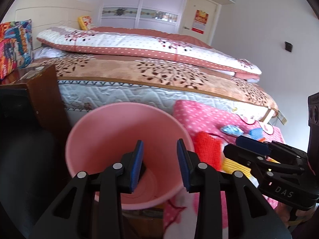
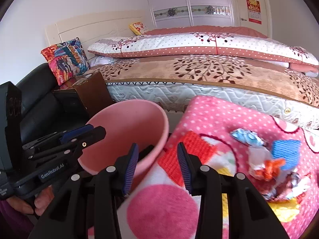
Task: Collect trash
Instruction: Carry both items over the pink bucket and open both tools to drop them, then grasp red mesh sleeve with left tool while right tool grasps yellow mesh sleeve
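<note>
A pink plastic bin (image 1: 119,131) stands beside the bed, its mouth tilted toward me. My left gripper (image 1: 160,165) hovers open over the bin's mouth with nothing between its blue pads. My right gripper (image 2: 157,167) is open too, over the bin's right rim (image 2: 159,139) and the edge of a pink dotted blanket (image 2: 219,115), and holds nothing. On the blanket lie a crumpled blue wrapper (image 2: 247,137), a white and orange wrapper (image 2: 261,165) and more scraps (image 2: 289,187) at the right. Each gripper shows in the other's view: right (image 1: 231,145), left (image 2: 97,131).
The bed's mattress (image 1: 119,97) with patterned quilts runs behind the bin. A dark wooden nightstand (image 2: 89,89) and a black seat (image 2: 39,83) with a colourful cushion (image 2: 65,59) stand to the left. A hand (image 2: 39,203) grips the left gripper's handle.
</note>
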A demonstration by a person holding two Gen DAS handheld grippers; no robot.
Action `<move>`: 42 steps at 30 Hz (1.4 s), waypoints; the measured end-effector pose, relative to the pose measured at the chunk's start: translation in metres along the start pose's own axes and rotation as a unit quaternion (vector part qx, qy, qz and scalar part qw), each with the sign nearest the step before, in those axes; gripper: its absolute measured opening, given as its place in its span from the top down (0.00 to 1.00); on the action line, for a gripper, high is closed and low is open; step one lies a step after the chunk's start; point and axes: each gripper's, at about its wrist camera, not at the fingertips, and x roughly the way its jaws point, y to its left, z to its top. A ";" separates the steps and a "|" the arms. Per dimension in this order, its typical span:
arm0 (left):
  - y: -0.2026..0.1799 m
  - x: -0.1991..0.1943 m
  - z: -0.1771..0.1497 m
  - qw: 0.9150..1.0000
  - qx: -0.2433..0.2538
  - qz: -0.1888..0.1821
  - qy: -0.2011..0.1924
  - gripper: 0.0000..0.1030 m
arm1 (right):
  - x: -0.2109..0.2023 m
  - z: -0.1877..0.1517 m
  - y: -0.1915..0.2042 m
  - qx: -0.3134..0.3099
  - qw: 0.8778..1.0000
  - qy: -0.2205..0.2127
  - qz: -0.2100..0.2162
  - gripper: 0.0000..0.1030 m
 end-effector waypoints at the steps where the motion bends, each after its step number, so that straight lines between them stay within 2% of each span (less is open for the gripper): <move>1: -0.006 -0.001 -0.001 1.000 0.005 -0.008 0.001 0.66 | -0.008 -0.003 -0.005 0.000 1.000 -0.003 -0.006 0.61; 12: -0.061 0.017 -0.009 0.997 0.048 -0.055 0.036 0.66 | -0.075 -0.053 -0.069 0.052 0.994 -0.020 -0.089 0.60; 22: -0.090 0.062 -0.006 0.992 0.098 -0.043 0.072 0.66 | -0.096 -0.075 -0.112 0.104 0.987 -0.029 -0.115 0.60; 28: -0.092 0.095 0.000 0.989 0.118 -0.014 0.087 0.66 | -0.093 -0.077 -0.114 0.106 0.989 -0.027 -0.096 0.60; 37: -0.093 0.123 0.002 0.984 0.140 0.008 0.106 0.67 | -0.073 -0.077 -0.091 0.070 0.997 0.002 -0.045 0.60; 40: -0.096 0.124 -0.002 0.983 0.138 -0.007 0.122 0.87 | -0.068 -0.078 -0.085 0.059 0.998 0.010 -0.033 0.60; 42: -0.099 0.122 -0.006 0.982 0.143 -0.007 0.127 0.90 | -0.065 -0.079 -0.083 0.057 0.998 0.013 -0.024 0.60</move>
